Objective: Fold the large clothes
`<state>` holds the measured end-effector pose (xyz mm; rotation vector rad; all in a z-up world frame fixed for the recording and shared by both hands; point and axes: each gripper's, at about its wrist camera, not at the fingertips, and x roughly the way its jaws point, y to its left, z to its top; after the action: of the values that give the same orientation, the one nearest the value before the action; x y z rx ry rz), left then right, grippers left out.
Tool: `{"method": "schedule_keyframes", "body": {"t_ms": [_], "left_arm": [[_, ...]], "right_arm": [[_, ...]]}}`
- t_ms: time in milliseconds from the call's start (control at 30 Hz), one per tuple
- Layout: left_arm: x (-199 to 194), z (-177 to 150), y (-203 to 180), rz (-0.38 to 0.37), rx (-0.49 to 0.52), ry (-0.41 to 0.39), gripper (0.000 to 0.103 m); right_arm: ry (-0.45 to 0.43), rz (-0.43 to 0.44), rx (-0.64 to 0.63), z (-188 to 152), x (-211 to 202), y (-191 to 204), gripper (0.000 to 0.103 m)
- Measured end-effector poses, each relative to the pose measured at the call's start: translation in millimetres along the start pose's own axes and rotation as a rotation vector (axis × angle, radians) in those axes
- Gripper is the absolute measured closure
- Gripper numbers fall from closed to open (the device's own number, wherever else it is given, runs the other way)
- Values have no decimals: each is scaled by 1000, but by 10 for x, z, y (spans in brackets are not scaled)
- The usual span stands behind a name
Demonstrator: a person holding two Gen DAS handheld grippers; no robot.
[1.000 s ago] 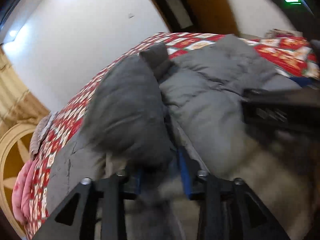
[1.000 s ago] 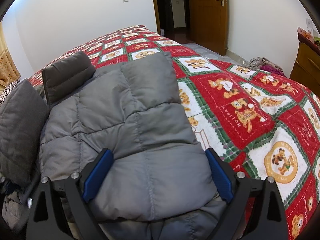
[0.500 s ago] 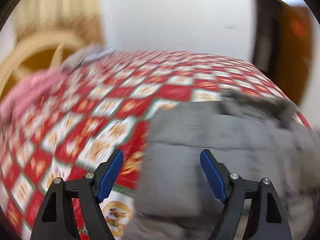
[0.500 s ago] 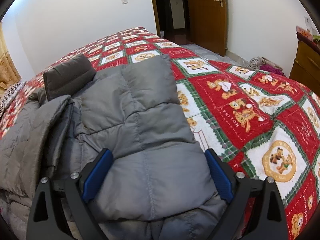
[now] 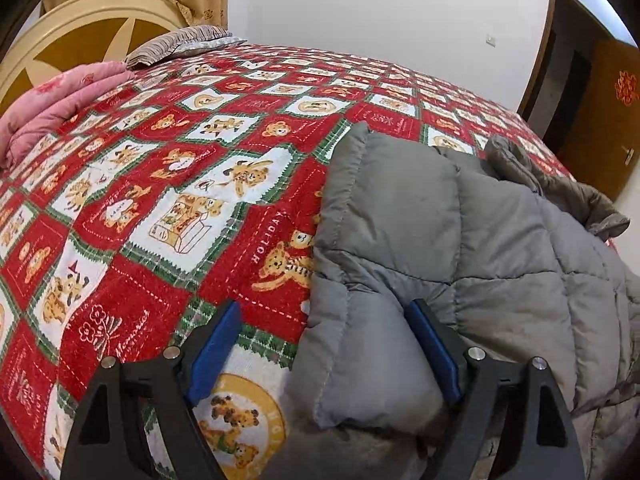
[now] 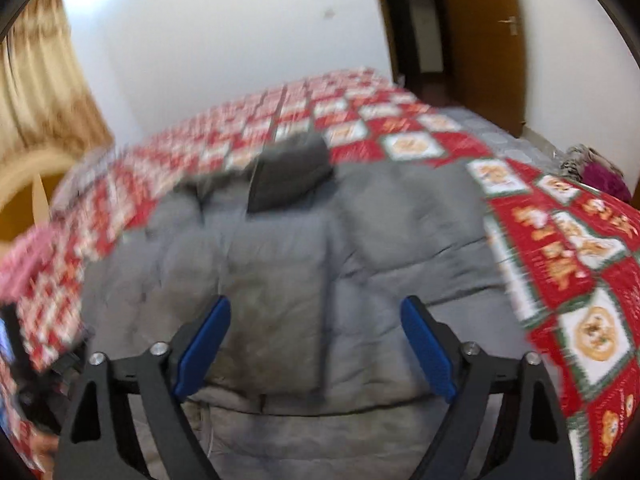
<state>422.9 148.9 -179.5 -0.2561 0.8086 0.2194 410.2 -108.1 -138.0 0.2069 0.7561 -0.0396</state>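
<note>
A grey puffer jacket (image 5: pixel 460 248) lies on the bed's red teddy-bear quilt (image 5: pixel 168 184), its left side folded in over the middle. My left gripper (image 5: pixel 324 324) hovers at the jacket's left edge. Its jaws are opening; the padded edge lies between them but the pads do not press on it. In the blurred right wrist view the jacket (image 6: pixel 280 272) fills the middle, with its dark collar piece (image 6: pixel 288 176) at the far end. My right gripper (image 6: pixel 316 324) hangs above the near hem. Its jaws are closing, with nothing pinched between them.
A pink blanket (image 5: pixel 52 108) and a striped pillow (image 5: pixel 180 40) lie by the round headboard (image 5: pixel 80 16). A wooden door (image 6: pixel 480 32) stands past the bed's far corner. A pile of clothes (image 6: pixel 596 168) lies on the floor to the right.
My left gripper let go of the grey fabric it was pinching, swung left to the jacket's edge and rolled level. The right gripper rose and turned left, and its jaws narrowed slightly.
</note>
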Motion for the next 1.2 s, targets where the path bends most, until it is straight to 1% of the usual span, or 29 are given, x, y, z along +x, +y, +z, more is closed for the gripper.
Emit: {"method": "schedule_keyframes", "body": {"t_ms": [33, 67, 100, 167, 200, 267, 367, 400, 467, 500, 533, 600, 667, 700, 733, 767, 800, 833, 867, 900, 933, 967, 1000, 1067, 1133, 1200], "left_arm": [[37, 53, 78, -7, -8, 1, 17], [49, 73, 103, -15, -14, 1, 16], [41, 65, 116, -24, -22, 1, 16], [22, 52, 152, -45, -38, -3, 15], [-5, 44, 192, -62, -58, -11, 15], [-71, 16, 274, -79, -101, -33, 15], [-154, -23, 389, -70, -168, -65, 13], [-168, -36, 424, -62, -189, -71, 13], [-106, -33, 453, -16, -206, -43, 12], [-49, -18, 422, 3, -191, -15, 11], [-35, -13, 373, 25, -166, -8, 10], [-6, -1, 243, 85, -97, 9, 10], [-12, 28, 185, 113, -49, 20, 10], [-66, 73, 155, 137, -15, 21, 10], [-130, 102, 146, 146, 8, 13, 10], [-235, 160, 128, 143, 34, -8, 10], [-350, 233, 114, 127, 55, -37, 10], [-439, 291, 98, 116, 69, -64, 10], [-553, 398, 70, 109, 82, -104, 10], [-601, 475, 37, 110, 86, -126, 10], [-637, 596, -37, 108, 91, -145, 10], [-636, 703, -133, 94, 97, -149, 10], [-585, 797, -243, 66, 107, -135, 10], [-431, 903, -431, 45, 117, -101, 10], [-203, 890, -577, 80, 114, -69, 10], [8, 787, -656, 95, 128, -40, 10]], "right_arm": [[42, -6, -17, -38, 124, 55, 50], [66, 17, -20, -80, 177, 66, 69], [70, 23, -27, -116, 188, 87, 70], [48, 7, -86, -148, 121, 126, 83], [42, 5, -109, -164, 68, 131, 84], [30, 4, -122, -198, -39, 76, 86], [33, -5, -92, -260, -96, -109, 86], [33, -12, -84, -282, -86, -160, 86], [44, -38, -85, -317, -24, -195, 85], [62, -38, -91, -343, 68, -193, 84], [60, -40, -102, -362, 130, -180, 83], [45, -43, -113, -352, 128, -158, 78], [51, -32, -126, -307, 105, -136, 74], [55, -24, -125, -278, 64, -158, 71], [50, -20, -110, -255, -13, -213, 61], [18, -13, -80, -221, -136, -290, 50], [-46, -5, -47, -176, -311, -375, 47], [-112, -16, -27, -116, -481, -434, 44], [-150, -30, -21, -59, -580, -446, 43], [-187, -41, -18, 47, -667, -445, 43], [-198, -26, -21, 176, -687, -412, 43], [-189, -7, -26, 269, -656, -371, 43], [-160, 29, -28, 403, -556, -299, 46], [-109, 66, -22, 558, -319, -151, 63], [-48, 84, -48, 610, 17, 46, 69], [-19, 67, -76, 501, 232, 152, 70]]}}
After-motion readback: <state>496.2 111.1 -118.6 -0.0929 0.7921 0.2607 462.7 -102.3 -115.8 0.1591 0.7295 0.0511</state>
